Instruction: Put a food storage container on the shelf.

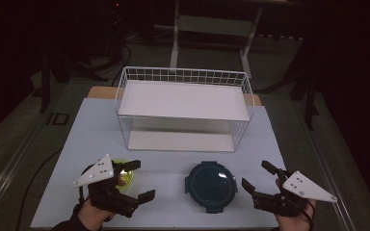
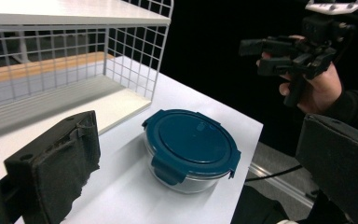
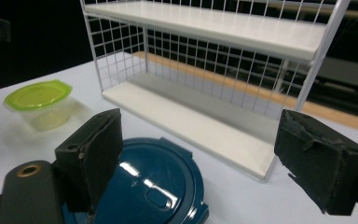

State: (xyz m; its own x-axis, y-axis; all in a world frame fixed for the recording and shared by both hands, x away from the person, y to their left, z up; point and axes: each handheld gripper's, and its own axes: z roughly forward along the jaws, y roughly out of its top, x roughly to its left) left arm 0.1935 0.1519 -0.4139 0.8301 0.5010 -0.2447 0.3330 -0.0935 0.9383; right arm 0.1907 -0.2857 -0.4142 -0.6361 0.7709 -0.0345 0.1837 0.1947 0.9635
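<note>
Blue-lidded round container (image 1: 211, 186) sits at the front of the tabletop (image 1: 91, 130), before a white wire shelf rack (image 1: 183, 108), with both grippers apart from it. The right gripper (image 1: 259, 179) hovers just beside it, jaws spread wide and holding nothing; the left gripper (image 1: 137, 180) stands equally wide and empty, above a small green-lidded tub (image 1: 127, 173). Judging by the layout, a clean grasp would mean lowering the right jaws squarely either side of the glass wall beneath the lid clips, closing only once centred, then lifting level toward a shelf.
</note>
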